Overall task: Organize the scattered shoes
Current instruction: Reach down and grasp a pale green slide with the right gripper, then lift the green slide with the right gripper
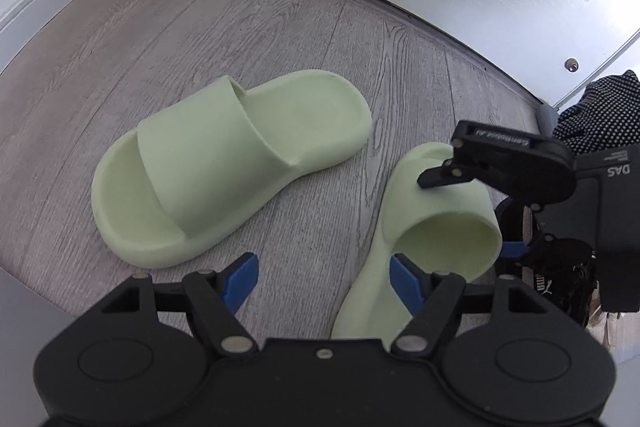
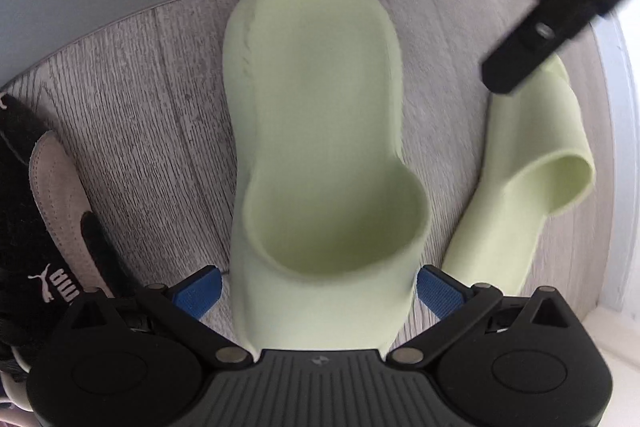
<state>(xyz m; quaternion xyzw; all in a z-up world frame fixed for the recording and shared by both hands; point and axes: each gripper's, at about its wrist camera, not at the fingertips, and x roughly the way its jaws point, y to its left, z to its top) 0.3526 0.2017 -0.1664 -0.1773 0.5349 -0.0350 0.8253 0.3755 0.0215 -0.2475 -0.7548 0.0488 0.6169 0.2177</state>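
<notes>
The right gripper (image 2: pixel 318 291), jaws spread and empty, straddles the near slide (image 2: pixel 320 131), whose long axis runs straight ahead; the released left gripper (image 1: pixel 322 277) hangs beside it.

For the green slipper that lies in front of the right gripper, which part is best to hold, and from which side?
Probably the strap of the slipper. It arches over the sole like a raised band, with its opening facing the right gripper. The open gripper already has a pad on either side of it, so coming straight forward and closing across the strap's two sides looks simplest.
</notes>
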